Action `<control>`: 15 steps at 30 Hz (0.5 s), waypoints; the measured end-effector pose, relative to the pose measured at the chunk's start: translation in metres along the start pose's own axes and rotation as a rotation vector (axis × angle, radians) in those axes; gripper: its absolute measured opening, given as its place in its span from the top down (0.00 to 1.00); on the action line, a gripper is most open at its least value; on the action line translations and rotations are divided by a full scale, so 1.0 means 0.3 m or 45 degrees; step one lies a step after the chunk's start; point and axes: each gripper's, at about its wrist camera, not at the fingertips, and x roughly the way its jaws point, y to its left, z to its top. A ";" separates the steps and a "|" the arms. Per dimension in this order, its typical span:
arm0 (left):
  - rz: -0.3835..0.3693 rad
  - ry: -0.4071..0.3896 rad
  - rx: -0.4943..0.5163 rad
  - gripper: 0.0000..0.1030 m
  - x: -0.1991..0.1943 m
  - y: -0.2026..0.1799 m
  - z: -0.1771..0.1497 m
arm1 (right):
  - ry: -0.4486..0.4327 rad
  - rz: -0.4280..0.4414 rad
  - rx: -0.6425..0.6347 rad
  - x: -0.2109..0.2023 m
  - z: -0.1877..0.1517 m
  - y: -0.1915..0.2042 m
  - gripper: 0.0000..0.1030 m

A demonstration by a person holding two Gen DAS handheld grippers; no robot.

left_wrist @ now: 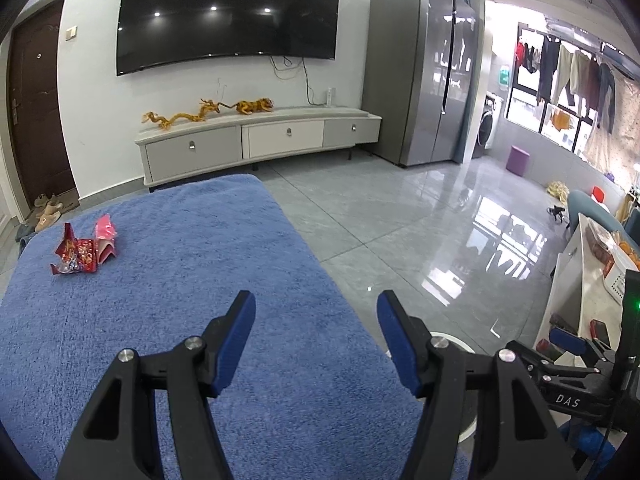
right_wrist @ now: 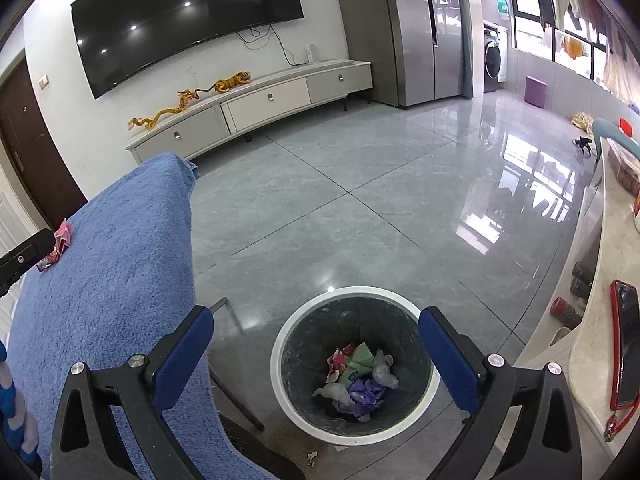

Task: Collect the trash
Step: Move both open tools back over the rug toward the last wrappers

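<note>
Red and pink crumpled wrappers (left_wrist: 86, 249) lie at the far left of a table covered by a blue towel (left_wrist: 192, 280); they also show in the right wrist view (right_wrist: 60, 240). My left gripper (left_wrist: 316, 316) is open and empty above the towel's right edge, well short of the wrappers. My right gripper (right_wrist: 316, 332) is open and empty directly above a round bin (right_wrist: 280, 360) with a white rim. Crumpled trash (right_wrist: 360, 380) lies in its bottom. The right gripper also shows in the left wrist view (left_wrist: 568, 340).
A white TV cabinet (left_wrist: 256, 140) with gold dragon figures stands under a wall TV. A grey fridge (left_wrist: 420, 80) is at the back right. A counter (right_wrist: 600, 320) with a red-cased phone (right_wrist: 626, 344) runs along the right. Grey tiled floor (right_wrist: 380, 200) lies between.
</note>
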 end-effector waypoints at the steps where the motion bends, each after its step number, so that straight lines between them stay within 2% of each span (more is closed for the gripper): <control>1: 0.000 -0.009 -0.003 0.40 -0.008 0.008 -0.001 | -0.004 -0.001 -0.004 -0.004 0.000 0.006 0.00; 7: -0.003 -0.030 -0.008 0.40 -0.046 0.048 -0.007 | -0.048 0.001 -0.011 -0.036 0.005 0.043 0.00; 15: 0.011 -0.050 -0.042 0.40 -0.093 0.129 -0.025 | -0.041 0.020 -0.077 -0.061 0.006 0.136 0.00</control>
